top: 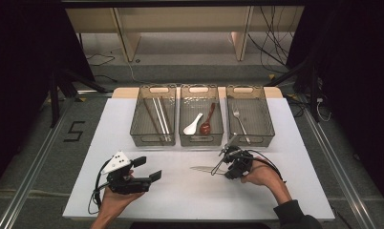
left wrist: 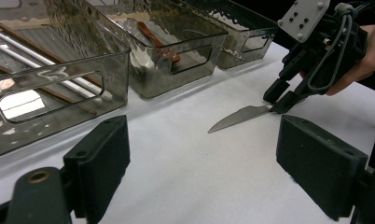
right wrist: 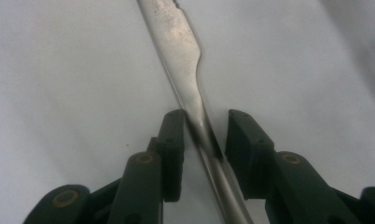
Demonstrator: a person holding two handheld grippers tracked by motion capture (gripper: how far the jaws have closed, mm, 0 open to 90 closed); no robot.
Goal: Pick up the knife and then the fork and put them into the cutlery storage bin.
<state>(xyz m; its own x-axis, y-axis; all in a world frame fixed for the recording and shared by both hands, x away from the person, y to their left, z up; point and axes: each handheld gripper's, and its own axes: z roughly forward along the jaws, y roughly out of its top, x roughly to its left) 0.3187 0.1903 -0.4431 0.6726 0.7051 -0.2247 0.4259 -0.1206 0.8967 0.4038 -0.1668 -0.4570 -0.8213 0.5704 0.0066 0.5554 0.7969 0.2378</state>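
Polished steel, my flat silver table knife (right wrist: 195, 119) lies on the white tabletop (top: 180, 191) before the bins; right gripper (right wrist: 205, 135) straddles its thin, stiff, slippery handle, pads not visibly pinching.

The knife (right wrist: 195, 100) is bare metal, smooth with a dull, faintly speckled sheen. The right gripper (right wrist: 205, 135) has matt black plastic pads. The table (top: 190, 191) top is matt white. The three bins (left wrist: 176, 42) are glossy, rippled smoky clear plastic.
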